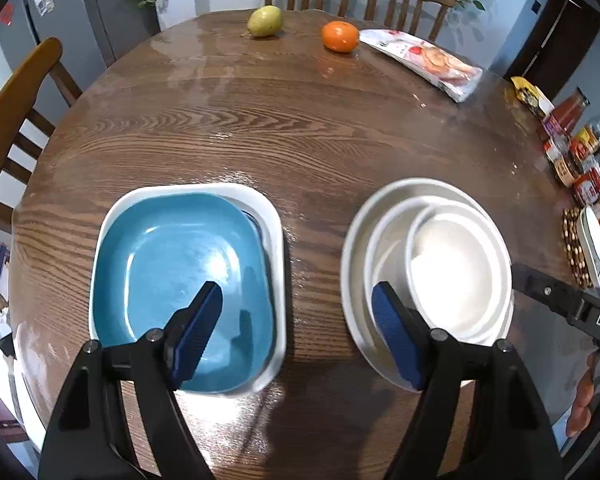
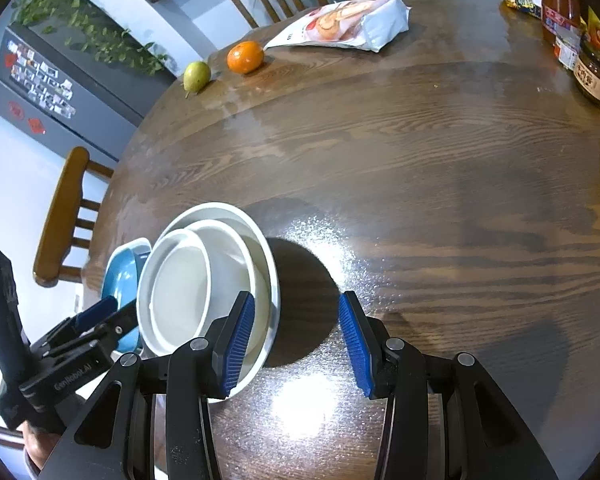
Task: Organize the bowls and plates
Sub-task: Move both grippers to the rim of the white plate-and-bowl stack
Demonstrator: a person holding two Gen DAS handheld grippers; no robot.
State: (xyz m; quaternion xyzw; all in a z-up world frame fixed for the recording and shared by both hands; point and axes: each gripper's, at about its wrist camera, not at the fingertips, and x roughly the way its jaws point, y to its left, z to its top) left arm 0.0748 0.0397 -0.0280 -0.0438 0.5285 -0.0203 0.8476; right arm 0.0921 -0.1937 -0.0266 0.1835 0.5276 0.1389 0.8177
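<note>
Hovering over the wooden desk [image 1: 300,128], the left gripper [image 1: 296,332] spreads its fingers wide, nothing between them, above the gap between a blue dish [image 1: 180,280] nested in a white square dish [image 1: 274,216] and a stack of white round bowls [image 1: 452,268]. Just right of that stack (its rim beside one pad), the right gripper [image 2: 296,344] holds its fingers apart, empty. An orange [image 1: 339,36] lies far across.

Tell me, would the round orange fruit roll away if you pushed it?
Probably yes. The round orange fruit looks ball-shaped and sits loose on the glossy brown wooden table, so a nudge would likely send it rolling. It sits near the far edge, so it might roll off. It looks firm, not squishy, so gripping it should be easy.
</note>
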